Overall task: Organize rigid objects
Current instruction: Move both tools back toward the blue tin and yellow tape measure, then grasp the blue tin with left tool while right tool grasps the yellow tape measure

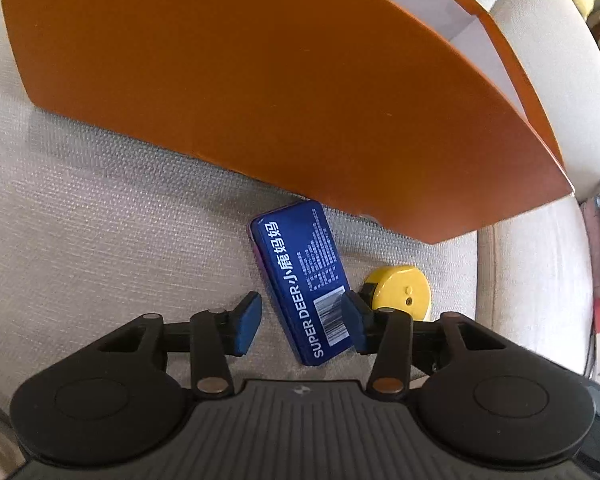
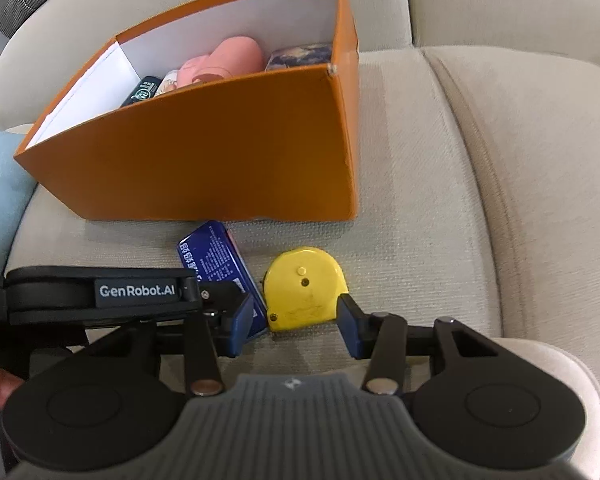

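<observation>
Left wrist view: we see our left claw (image 1: 300,320) half open, straddling the near end of the blue tin (image 1: 300,280), its pads not yet pressing; the tin's long axis runs away from us toward the orange box (image 1: 260,80). Our right claw (image 2: 296,320) is likewise half open around the yellow tape measure (image 2: 304,286), gripping nothing. Only the right wrist view shows the box's contents.
</observation>
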The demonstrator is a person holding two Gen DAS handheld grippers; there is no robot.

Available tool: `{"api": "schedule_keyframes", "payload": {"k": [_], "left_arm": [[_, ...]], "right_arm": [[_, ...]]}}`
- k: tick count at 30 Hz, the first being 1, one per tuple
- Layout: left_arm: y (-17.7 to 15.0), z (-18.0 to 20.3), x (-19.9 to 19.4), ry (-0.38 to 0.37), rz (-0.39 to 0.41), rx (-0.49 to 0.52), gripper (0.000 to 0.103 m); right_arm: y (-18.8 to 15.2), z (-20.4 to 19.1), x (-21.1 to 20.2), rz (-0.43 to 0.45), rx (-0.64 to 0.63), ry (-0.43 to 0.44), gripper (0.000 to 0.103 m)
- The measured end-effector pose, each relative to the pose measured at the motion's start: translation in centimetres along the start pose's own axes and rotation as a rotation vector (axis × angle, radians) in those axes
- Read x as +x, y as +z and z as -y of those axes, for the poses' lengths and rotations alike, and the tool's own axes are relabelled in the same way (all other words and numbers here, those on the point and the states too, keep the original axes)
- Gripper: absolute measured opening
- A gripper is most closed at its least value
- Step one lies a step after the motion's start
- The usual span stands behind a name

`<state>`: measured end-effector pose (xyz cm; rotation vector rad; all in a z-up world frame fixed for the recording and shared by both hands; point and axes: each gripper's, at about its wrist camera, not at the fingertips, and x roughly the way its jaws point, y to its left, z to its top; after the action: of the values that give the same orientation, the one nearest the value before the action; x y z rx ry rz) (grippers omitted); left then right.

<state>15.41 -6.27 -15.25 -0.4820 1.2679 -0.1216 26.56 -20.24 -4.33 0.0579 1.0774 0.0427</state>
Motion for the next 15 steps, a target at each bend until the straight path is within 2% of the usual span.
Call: {"api": "schedule_keyframes", "payload": {"k": [3,8,15], "left_arm": [[0.0,-0.4,0.2,-0.013,0.001,-0.016,0.055],[-0.1,0.0,0.2,-0.011,0.012,-0.004,0.049],[-0.6,-0.9,-1.6,-0.033,0.018,-0.028,0.026]], "right_arm": [[0.3,0.4,0.5,-0.016,0.041,0.014,0.047],[0.5,0.6,1.2,-0.029,0.074,-0.002,0.046],[0.6,1.1,1.3,-0.027,0.139,-0.015,0.046]]}}
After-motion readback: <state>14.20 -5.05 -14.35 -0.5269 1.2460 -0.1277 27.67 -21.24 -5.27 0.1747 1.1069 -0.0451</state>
